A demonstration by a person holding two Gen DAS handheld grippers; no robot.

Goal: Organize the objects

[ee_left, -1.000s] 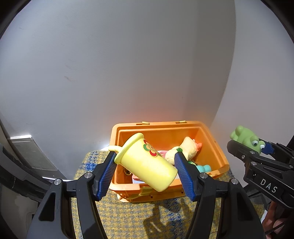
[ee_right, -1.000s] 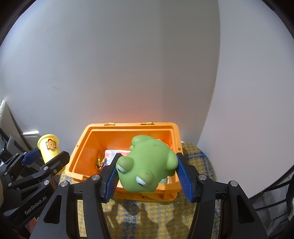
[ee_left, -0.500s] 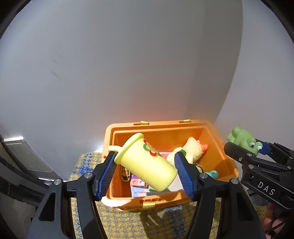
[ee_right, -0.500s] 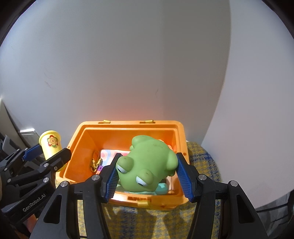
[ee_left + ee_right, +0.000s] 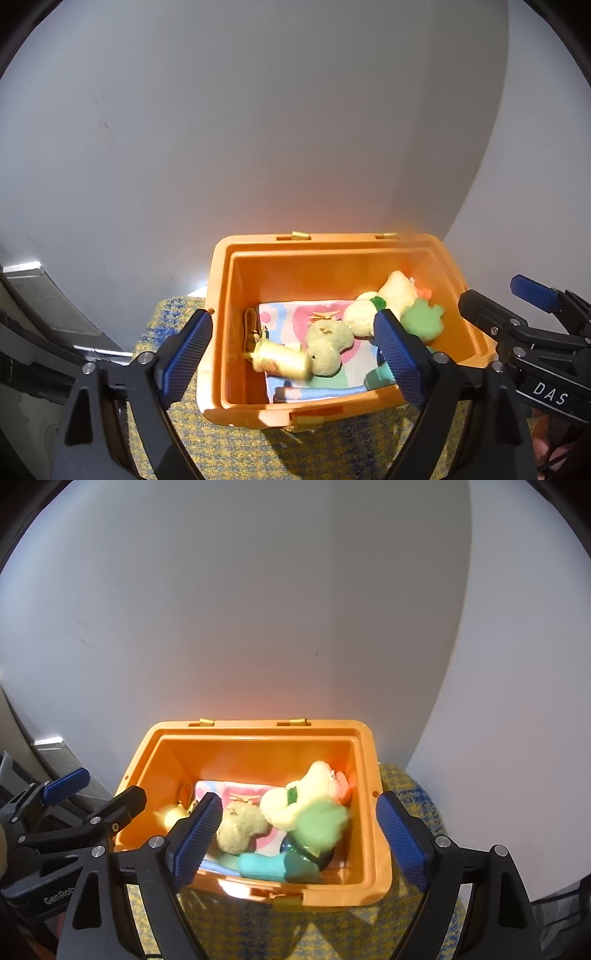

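Tongs both over orange bin [image 5: 332,251] on yellow-blue woven cloth [image 5: 332,446]. Left gripper [image 5: 291,354]: jaws just opened wide, nothing between pads; yellow cup [image 5: 282,363], blurred, on its side inside bin at left. Right gripper [image 5: 299,836]: jaws just opened wide, empty; green frog toy [image 5: 321,825], blurred, inside bin at right, against cream plush [image 5: 306,794] and above teal toy [image 5: 273,866].
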